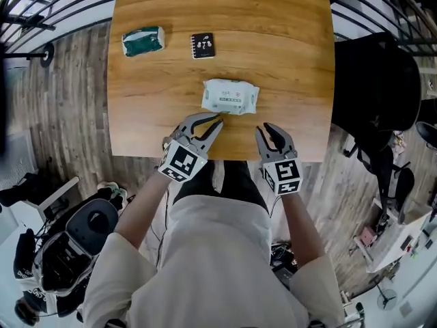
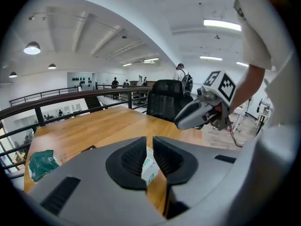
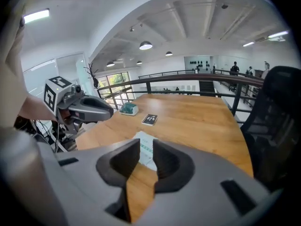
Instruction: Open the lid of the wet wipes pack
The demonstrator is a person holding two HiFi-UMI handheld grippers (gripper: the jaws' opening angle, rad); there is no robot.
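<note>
Both grippers sit low over the near edge of the wooden table (image 1: 280,53), side by side and apart from each other, each in one of the person's hands. The left gripper (image 1: 213,120) has its jaws drawn together to a thin slit, with nothing caught between them. The right gripper (image 1: 267,129) is the same, its jaws almost meeting and empty.

Just ahead of them lies the wet wipes pack (image 1: 230,96), flat on the table with its lid down. Its near edge is just past the left gripper's tips; whether they touch it cannot be told. The right gripper's tips point just past the pack's right-hand corner, near it but apart. In each gripper view a strip of the white pack shows through the slit between the jaws, beyond them and not in their grip.

Farther out from the left gripper, past the pack, a small black notebook (image 1: 202,45) lies flat. To its left, well apart from both grippers, is a green packet (image 1: 143,41). Off to the right of the right gripper, beyond the table's edge, stands a black chair (image 1: 375,80).
</note>
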